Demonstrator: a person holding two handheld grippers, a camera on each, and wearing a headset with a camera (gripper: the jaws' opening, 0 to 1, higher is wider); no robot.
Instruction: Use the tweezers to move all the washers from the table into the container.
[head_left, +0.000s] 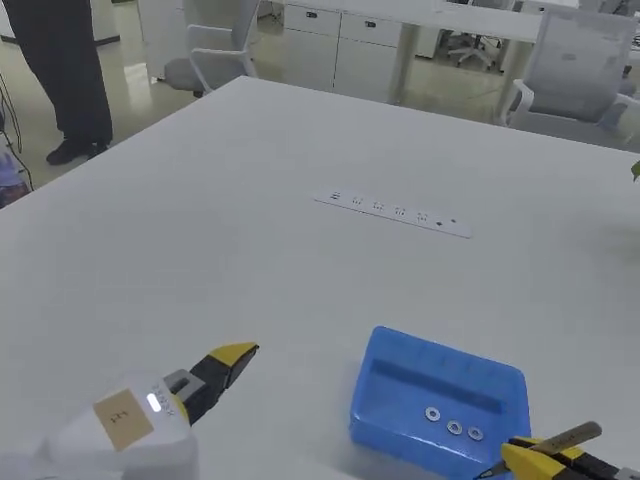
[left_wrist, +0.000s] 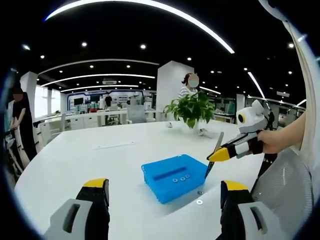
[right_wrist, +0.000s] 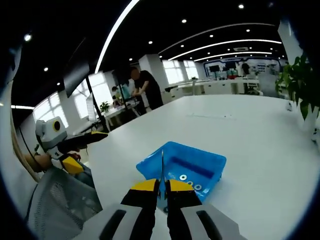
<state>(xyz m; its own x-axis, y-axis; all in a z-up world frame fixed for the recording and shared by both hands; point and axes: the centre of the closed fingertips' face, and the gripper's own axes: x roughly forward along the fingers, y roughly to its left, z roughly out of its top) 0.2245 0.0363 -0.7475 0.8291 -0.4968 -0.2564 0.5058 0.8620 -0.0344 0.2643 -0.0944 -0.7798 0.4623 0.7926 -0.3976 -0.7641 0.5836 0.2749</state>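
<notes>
Washers (right_wrist: 191, 182), three of them, lie in a row on the floor of the blue container (right_wrist: 210, 162), right in front of the right gripper (right_wrist: 162, 184). That claw is clamped down tight, yellow tips pinched together on the tweezers (right_wrist: 162, 165). The tweezers stick straight out ahead of it. Their points reach the container's near rim, and I cannot tell whether they touch it.

From the left gripper view, one more washer (left_wrist: 199, 202) sits loose on the white table (left_wrist: 75, 160). It is just outside the container, below the tweezer points and well ahead of the right gripper's tips.

The left gripper (left_wrist: 164, 186) is off to the side, jaws spread wide with nothing between them, hovering above the table and touching nothing. The container sits ahead of it, framed between its two jaws. The loose washer lies nearer its right-hand jaw.
</notes>
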